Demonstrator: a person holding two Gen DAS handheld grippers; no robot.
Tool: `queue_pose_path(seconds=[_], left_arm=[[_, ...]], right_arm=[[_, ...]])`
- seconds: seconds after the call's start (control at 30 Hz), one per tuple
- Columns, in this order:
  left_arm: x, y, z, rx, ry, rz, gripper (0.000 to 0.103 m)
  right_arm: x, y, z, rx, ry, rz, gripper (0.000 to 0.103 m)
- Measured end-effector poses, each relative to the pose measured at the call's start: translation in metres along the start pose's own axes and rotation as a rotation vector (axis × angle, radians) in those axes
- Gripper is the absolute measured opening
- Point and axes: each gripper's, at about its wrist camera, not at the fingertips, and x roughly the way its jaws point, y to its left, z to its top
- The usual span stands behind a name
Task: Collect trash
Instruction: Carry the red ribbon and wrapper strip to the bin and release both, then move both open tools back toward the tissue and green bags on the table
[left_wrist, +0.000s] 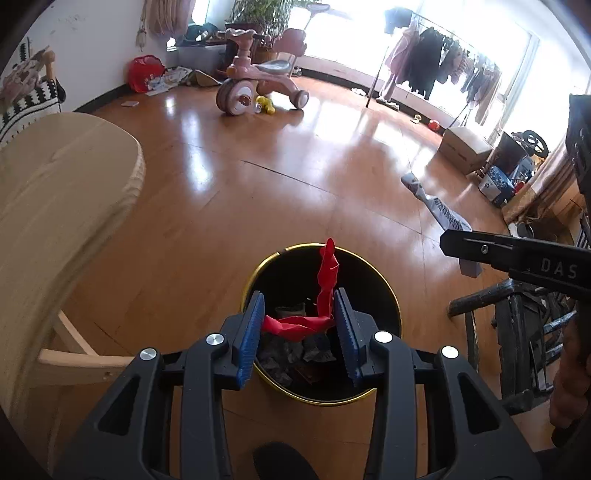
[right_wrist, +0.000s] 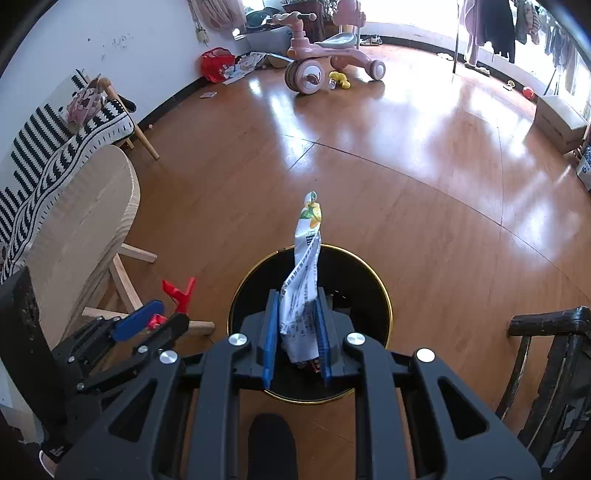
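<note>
both grippers, left (left_wrist: 300, 325) pinching my red scrap (left_wrist: 327, 291), right (right_wrist: 297, 332) clamping a printed wrapper (right_wrist: 304, 280), hang above the bin (left_wrist: 373, 266); a sideways release risks a miss

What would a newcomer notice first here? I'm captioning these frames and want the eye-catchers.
First, the black bin with its gold rim, on the wooden floor right below both grippers. Next, the trash held over it: a twisted red wrapper in the left gripper, and a white printed wrapper pinched in the right gripper. Further back, a pink tricycle stands near the bright window.
</note>
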Motion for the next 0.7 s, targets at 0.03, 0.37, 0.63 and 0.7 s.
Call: queue_pose_path(seconds=[0.03,0.37,0.63,0.7], left_arm=[[0.003,-0.001,0.0,-0.001,0.004,-0.003,0.038],[0.006,-0.002,0.005,0.0,0.013,-0.022,0.039],[0.004,-0.005,0.004,-0.002,0.004,-0.033,0.071],[0.002,-0.003,0.004,-0.005,0.002,-0.027,0.071]], right_arm=[[0.0,0.0,0.0,0.0,0.0,0.001,0.019],[0.003,-0.002,0.002,-0.002,0.0,0.001,0.019],[-0.003,0.001,0.006,0.007,-0.029,-0.012,0.058],[-0.006,0.004,0.006,0.011,-0.034,-0.005,0.058]])
